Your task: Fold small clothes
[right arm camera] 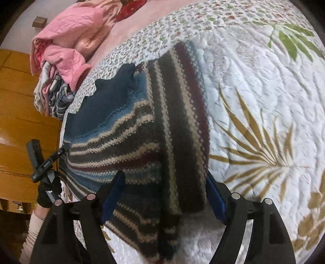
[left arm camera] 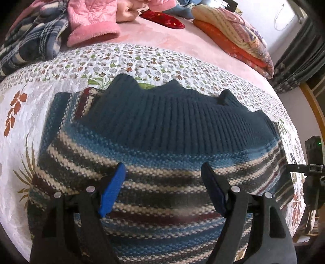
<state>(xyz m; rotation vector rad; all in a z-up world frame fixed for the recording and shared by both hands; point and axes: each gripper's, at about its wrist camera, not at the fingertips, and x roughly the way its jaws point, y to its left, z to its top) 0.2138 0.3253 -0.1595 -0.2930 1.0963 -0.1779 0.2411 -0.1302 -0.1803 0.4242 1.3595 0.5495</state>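
Note:
A striped knit sweater in blue, cream, grey and maroon lies flat on a white floral quilt, its dark teal ribbed band on the far side. My left gripper hovers open over the striped body, nothing between its blue pads. In the right wrist view the sweater has a sleeve folded across it. My right gripper stands open, its jaws straddling the near end of that sleeve. The left gripper shows at the sweater's far edge, held by a gloved hand.
A heap of pink and plaid clothes lies at the back left of the bed. Folded blankets are stacked at the back right, a red item between them. A wooden wardrobe stands beyond the bed edge. Bare quilt spreads right of the sweater.

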